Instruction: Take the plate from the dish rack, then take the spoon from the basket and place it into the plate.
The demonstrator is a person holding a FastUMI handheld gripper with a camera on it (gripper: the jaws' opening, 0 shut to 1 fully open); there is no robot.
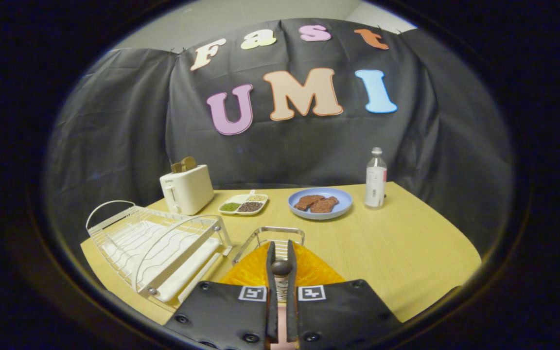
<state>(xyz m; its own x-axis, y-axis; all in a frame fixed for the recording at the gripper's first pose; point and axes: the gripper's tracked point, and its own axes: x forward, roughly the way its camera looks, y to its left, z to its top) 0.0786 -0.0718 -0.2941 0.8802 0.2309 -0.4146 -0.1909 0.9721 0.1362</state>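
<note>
My gripper (281,244) is shut on the spoon (281,268). The spoon's dark rounded end pokes up between the fingers and a pale stretch of it shows lower down between them. Under the fingers lies the orange plate (316,273) on the wooden table, its middle hidden by the gripper. Just beyond the plate stands the small wire basket (280,229). The white wire dish rack (153,248) sits to the left of the fingers with no dishes in it.
At the back of the table (406,248) stand a cream toaster (186,190) with bread in it, a divided dish of grains (243,204), a blue plate with brown food (320,203) and a clear bottle (376,179). Bare tabletop lies right of the fingers.
</note>
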